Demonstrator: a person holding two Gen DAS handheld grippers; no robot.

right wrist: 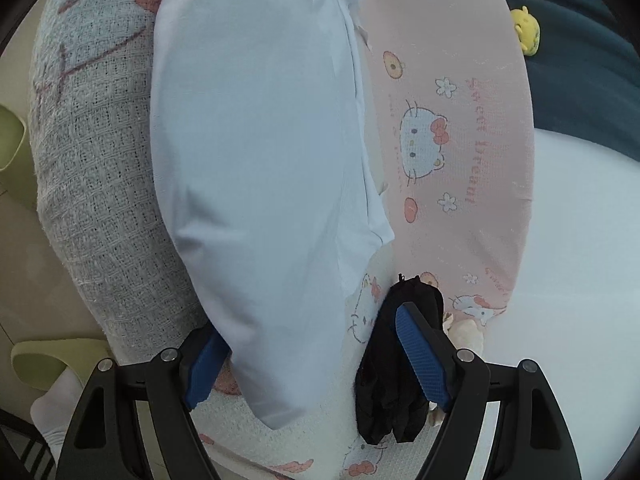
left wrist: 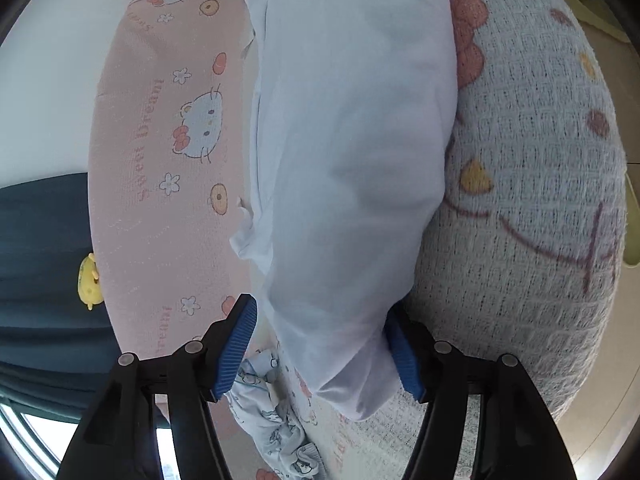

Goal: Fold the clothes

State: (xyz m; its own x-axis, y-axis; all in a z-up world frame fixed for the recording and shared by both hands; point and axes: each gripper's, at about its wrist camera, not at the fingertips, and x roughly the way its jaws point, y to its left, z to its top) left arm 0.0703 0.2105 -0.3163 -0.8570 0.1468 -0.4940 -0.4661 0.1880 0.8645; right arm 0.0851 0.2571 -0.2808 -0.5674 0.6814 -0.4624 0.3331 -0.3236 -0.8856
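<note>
While the left hand-held gripper (left wrist: 320, 348) stands apart astride one end of the folded white garment (left wrist: 344, 140) on the pink bed sheet (left wrist: 160, 200), we should keep the right hand-held gripper (right wrist: 316, 356), also apart, level so edges align.

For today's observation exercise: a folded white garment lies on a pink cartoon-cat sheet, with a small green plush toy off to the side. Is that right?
Not quite: the plush toy is yellow, not green, as the right wrist view shows. The white garment does lie on the pink cartoon-cat sheet.
</note>
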